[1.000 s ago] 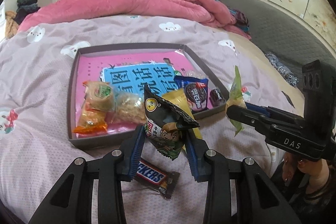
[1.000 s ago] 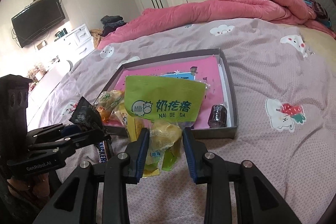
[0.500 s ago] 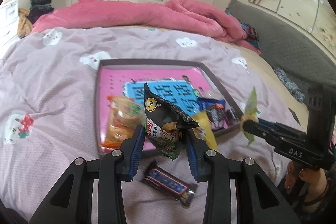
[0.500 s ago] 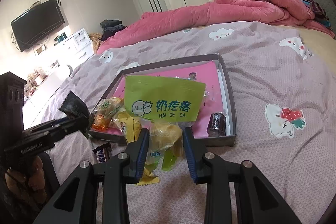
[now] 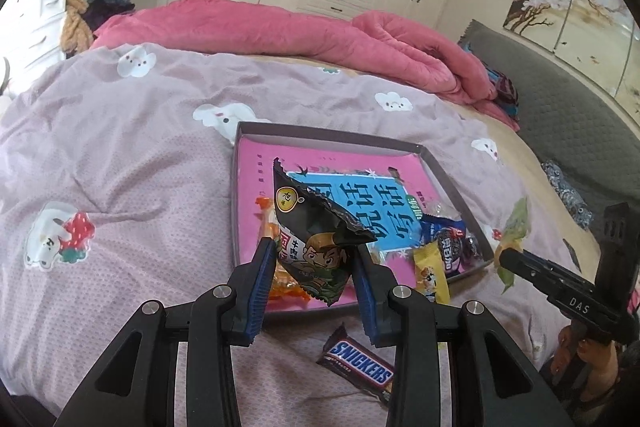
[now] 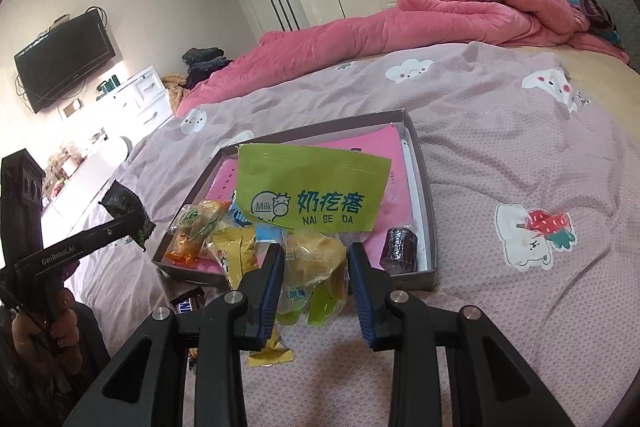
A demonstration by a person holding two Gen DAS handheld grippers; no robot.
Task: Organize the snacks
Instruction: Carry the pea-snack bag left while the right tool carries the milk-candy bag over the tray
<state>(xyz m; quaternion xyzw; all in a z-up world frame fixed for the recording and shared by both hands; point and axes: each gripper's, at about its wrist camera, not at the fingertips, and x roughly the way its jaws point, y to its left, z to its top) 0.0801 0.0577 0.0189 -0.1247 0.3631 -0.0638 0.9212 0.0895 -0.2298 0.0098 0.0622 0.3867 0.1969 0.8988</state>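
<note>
Holding a dark snack packet (image 5: 316,247) between my left gripper (image 5: 314,267) pads, I note the main change over the last second: the left wrist view has shifted, so the tray (image 5: 336,137), which sat centre frame, now lies centre right, and the packet hangs over its near left corner rather than short of its front edge. The chocolate bar (image 5: 358,373) on the bedspread (image 5: 120,147) has slid from lower centre to lower right of that view. The grip is unchanged; the pads pinch the packet's lower half.

My right gripper (image 6: 316,275) has barely moved. It pinches the clear lower part of a green-topped bag (image 6: 312,187), holding it upright in front of the tray's near edge, centre frame in the right wrist view.

My reading is that the dark packet is now positioned for release into the tray, with the green bag next in line.

Tray contents, as visible:
- A pink book with a blue panel lines the floor.
- An orange-and-green wrapped snack (image 6: 192,231) lies at the near left corner in the right wrist view.
- A yellow packet (image 5: 430,267) straddles the near wall, partly outside.
- A blue biscuit pack (image 5: 450,239) lies beside it.
- A small dark round sweet (image 6: 400,249) sits at the near right corner.

Outside the tray: the chocolate bar and a small yellow wrapper (image 6: 270,355) on the bedspread.
</note>
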